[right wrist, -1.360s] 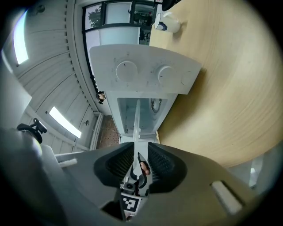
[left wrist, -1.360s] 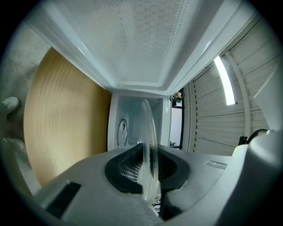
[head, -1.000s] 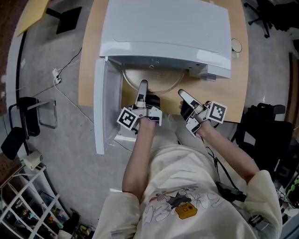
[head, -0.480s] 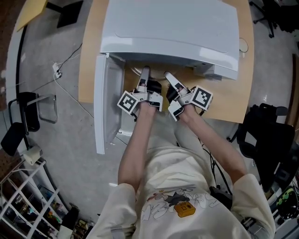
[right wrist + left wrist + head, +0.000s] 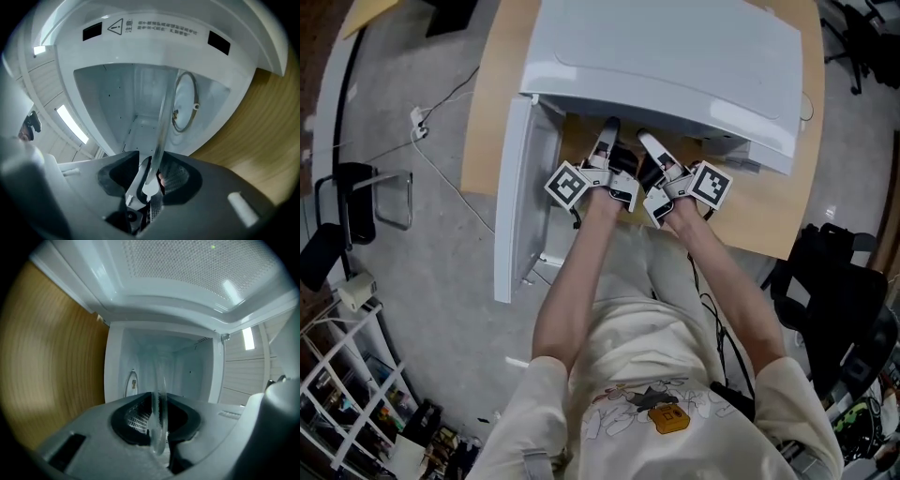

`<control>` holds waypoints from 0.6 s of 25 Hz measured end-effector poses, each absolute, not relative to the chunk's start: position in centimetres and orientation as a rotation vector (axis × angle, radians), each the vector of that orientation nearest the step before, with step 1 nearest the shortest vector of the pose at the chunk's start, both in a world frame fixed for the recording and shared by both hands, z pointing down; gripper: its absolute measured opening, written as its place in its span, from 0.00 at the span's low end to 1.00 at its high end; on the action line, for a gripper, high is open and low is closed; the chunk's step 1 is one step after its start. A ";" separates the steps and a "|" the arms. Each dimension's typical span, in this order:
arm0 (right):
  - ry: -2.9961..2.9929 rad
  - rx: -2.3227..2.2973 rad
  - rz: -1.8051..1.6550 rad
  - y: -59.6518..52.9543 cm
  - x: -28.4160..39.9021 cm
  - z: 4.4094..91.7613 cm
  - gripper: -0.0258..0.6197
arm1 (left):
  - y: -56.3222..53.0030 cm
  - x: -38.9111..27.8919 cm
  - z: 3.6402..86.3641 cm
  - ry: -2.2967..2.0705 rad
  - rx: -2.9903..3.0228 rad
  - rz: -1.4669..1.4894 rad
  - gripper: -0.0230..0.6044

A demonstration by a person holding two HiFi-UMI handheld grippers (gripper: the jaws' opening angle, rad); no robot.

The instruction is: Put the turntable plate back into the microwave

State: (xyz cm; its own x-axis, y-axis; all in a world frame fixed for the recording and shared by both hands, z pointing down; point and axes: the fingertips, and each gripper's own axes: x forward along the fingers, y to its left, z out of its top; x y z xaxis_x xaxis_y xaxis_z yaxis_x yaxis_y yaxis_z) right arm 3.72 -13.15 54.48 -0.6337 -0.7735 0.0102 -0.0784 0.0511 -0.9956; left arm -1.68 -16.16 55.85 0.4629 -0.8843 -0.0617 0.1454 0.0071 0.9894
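Currently, the left claw (image 5: 158, 427) pinches the turntable plate (image 5: 158, 390) by its rim. The right claw (image 5: 151, 180) has just been closing, its jaws loose around the rim alongside. Within the last second the plate has advanced off the worktop (image 5: 502, 131) front into the microwave (image 5: 675, 56) cavity, upper centre. It is judged not yet seated.

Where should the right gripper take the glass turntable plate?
On its near rim, coming straight in through the open front of the microwave, beside the left gripper, which clamps that rim. The glass turntable plate is thin and flat, so pinch across its edge. The right gripper has its jaws straddling it, and they have just been closing.
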 end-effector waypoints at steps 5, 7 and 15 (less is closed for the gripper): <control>1.791 -0.894 -1.635 -14.2 3.7 55.2 0.13 | -16.3 -1.6 55.4 -0.694 1.323 -0.940 0.09; 1.778 -0.889 -1.649 -14.1 3.7 55.3 0.11 | -16.1 -1.6 55.5 -0.689 1.316 -0.951 0.08; 1.666 -0.898 -1.725 -14.2 3.6 56.8 0.10 | -16.1 -2.4 55.7 -0.640 1.320 -0.973 0.28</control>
State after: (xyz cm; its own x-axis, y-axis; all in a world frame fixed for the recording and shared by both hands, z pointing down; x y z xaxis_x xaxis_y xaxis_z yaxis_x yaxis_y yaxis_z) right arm 3.56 -14.22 56.75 -0.6103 -0.7885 0.0764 -0.0493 -0.0585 -0.9971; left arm -2.36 -16.08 55.66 0.4797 -0.8669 -0.1354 0.2185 -0.0314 0.9753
